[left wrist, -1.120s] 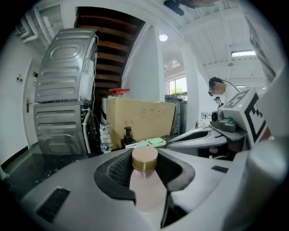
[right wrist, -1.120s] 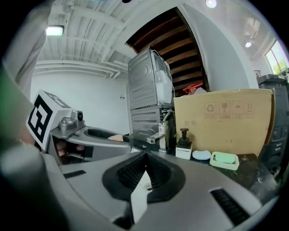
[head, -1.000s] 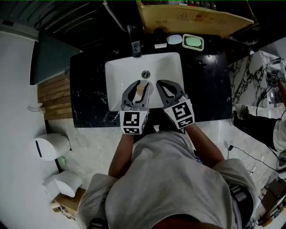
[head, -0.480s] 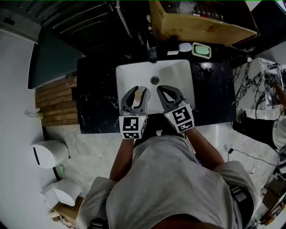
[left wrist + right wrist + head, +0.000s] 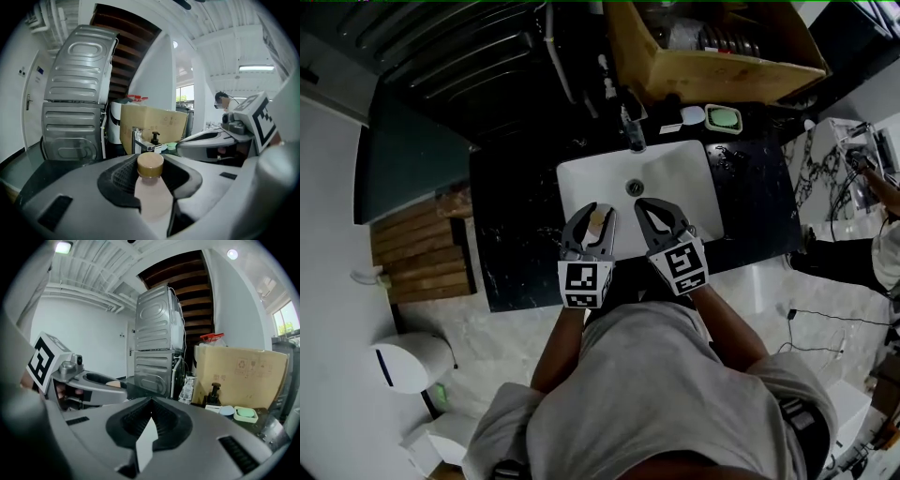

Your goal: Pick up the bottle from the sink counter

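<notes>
Tan-capped bottle [image 5: 151, 190] in L gripper [image 5: 595, 216]; recycling symbol on cardboard box [image 5: 239, 378]

The bottle [image 5: 151, 190] hides its base behind the jaws; the cardboard box [image 5: 712, 70] is cut off above.

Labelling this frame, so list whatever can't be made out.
- bottle: the lower body and any label are hidden by the left gripper's jaws in its own view. The head view shows only a sliver.
- box: the far side is cut off by the head view's top edge, and the contents are too dark to tell.
- box print: too small to read in the right gripper view.
</notes>
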### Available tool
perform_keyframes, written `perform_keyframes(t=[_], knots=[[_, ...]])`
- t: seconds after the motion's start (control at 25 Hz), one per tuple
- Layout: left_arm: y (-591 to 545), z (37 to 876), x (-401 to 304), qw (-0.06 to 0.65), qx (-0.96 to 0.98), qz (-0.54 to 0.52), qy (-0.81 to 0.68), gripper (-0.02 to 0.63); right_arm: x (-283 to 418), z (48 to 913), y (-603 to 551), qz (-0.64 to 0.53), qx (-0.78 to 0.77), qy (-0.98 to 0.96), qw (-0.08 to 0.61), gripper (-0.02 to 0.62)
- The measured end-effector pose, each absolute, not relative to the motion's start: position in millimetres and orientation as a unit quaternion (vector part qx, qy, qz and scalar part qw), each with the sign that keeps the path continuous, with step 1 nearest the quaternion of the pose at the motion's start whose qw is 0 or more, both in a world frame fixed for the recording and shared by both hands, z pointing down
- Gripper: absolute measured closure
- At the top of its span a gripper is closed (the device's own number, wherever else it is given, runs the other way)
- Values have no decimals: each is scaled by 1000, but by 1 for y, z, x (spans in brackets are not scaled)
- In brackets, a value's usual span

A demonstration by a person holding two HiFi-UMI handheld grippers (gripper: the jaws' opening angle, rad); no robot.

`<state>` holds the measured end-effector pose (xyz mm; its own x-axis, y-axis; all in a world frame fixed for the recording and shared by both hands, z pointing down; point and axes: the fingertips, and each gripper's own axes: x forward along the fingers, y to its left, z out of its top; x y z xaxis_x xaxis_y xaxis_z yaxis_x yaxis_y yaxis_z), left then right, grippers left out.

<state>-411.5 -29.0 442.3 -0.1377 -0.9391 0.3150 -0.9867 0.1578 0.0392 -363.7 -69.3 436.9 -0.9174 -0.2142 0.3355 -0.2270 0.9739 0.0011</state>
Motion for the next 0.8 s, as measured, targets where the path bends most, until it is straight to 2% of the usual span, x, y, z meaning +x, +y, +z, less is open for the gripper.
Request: perform_keyframes(t=[0.48,0.8], knots=[[-24,421,-419,137,646,73,-747,465,-339,417,-92,7,165,-972,164,586],[-27,390,-417,110,628,67,-768,465,-327,396,-104,0,170,-976,135,586]])
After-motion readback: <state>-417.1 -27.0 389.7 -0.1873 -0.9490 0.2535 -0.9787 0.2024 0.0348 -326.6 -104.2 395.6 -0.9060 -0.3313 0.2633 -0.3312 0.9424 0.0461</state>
